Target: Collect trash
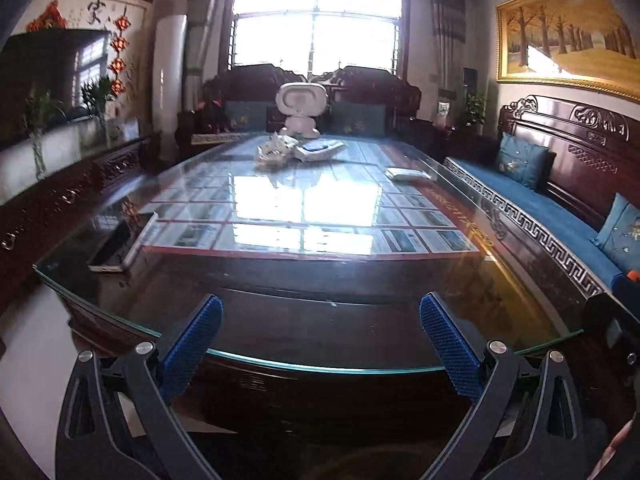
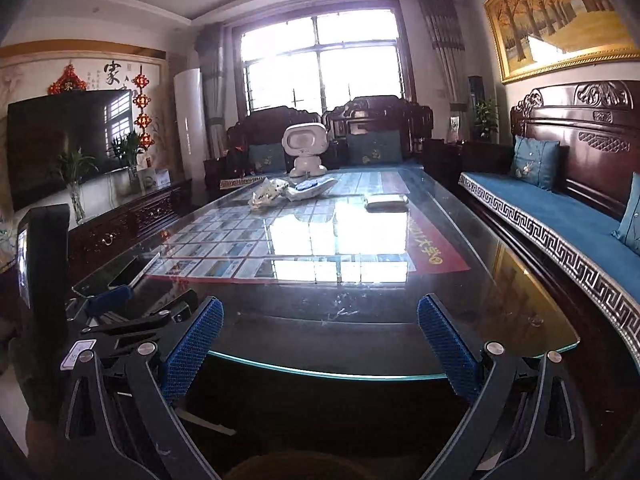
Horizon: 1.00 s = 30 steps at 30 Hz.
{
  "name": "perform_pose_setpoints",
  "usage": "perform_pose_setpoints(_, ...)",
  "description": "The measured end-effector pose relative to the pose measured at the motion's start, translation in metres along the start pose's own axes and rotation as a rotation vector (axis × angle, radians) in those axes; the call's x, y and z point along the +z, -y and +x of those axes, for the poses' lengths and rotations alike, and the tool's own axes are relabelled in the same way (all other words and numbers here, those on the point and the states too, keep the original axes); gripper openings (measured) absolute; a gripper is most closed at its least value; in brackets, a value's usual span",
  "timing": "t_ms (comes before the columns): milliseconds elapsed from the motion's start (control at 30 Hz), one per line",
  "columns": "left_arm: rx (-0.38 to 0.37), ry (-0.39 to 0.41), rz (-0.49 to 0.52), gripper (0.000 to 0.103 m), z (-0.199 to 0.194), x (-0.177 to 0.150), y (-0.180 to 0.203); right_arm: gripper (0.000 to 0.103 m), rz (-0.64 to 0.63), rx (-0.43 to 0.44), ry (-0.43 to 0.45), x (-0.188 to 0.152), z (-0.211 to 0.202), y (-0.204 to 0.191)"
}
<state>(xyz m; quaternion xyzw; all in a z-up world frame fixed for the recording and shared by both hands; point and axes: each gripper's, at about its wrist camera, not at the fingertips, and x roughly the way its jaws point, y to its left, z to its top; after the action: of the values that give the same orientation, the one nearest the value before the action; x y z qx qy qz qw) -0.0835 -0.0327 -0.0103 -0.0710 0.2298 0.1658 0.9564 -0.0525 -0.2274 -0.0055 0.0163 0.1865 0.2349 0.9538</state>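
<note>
Item: crumpled wrapper (image 1: 276, 151), far end of glass table (image 1: 320, 368), beside white robot toy (image 1: 301, 110). Left gripper (image 1: 320, 332) and right gripper (image 2: 320, 332): both spread, empty. I'd reach far, approaching low.

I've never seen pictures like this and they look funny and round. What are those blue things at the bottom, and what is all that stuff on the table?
Those blue things are the soft pads of grabbing tools. A person holds one tool in each hand, and each tool has a small camera looking forward along its two fingers. One picture comes from the left gripper, the other from the right gripper. The camera lens bends everything, so it looks round.

Both grippers are open and hold nothing.

In front is a long glass-topped table. At its far end lie a crumpled wrapper and a flat white packet, with a white toy robot behind them. A small flat pack lies nearer the blue sofa.
</note>
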Motion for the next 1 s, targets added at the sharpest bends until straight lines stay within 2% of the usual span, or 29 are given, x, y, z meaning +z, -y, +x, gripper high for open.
perform_pose_setpoints(300,-0.016,0.011,-0.017,0.099,0.012,-0.004,-0.01,0.095,0.009,-0.018,-0.031,0.0,0.02,0.008)
perform_pose_setpoints(600,0.052,0.074,-0.007,0.099,0.003,0.006,-0.013,0.095,0.009,-0.002,-0.036,0.003,0.028,0.01)
perform_pose_setpoints(733,0.075,0.071,0.034,0.099,0.003,0.01,-0.008,0.095,0.014,0.013,-0.039,0.007,0.032,0.01)
perform_pose_setpoints(1000,0.09,0.062,0.051,0.099,0.006,0.012,-0.003,0.095,0.007,0.017,-0.053,0.007,0.04,0.012)
